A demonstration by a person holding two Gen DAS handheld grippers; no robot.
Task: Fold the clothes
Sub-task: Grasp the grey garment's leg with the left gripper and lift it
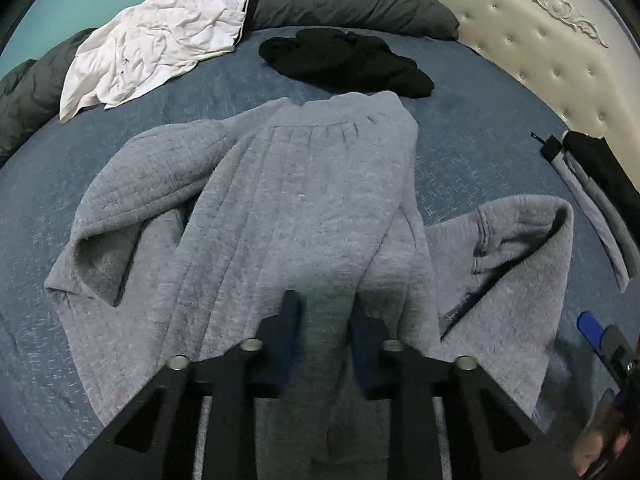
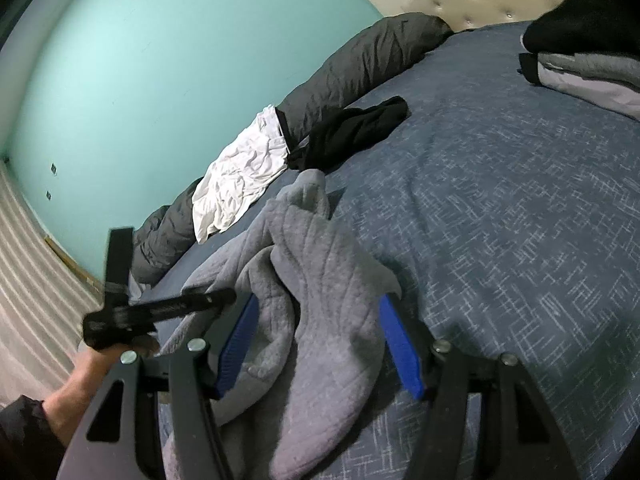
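Grey sweatshirt (image 1: 304, 208), half-spread on the bed (image 1: 480, 152): my left claw (image 1: 324, 320) pinches its near edge, my right claw (image 2: 320, 344) stands spread around a bunched part; risk, I judge: thick fleece slipping free and skewing any fold.

sweatshirt (image 1: 304, 200) on bed (image 1: 480, 152), shirt (image 1: 160, 48) and dark garment (image 1: 344, 60) behind

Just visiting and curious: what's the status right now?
Left hand-held gripper pinching the grey quilted sweatshirt. Right hand-held gripper open around its bunched fabric. Nothing in the way.
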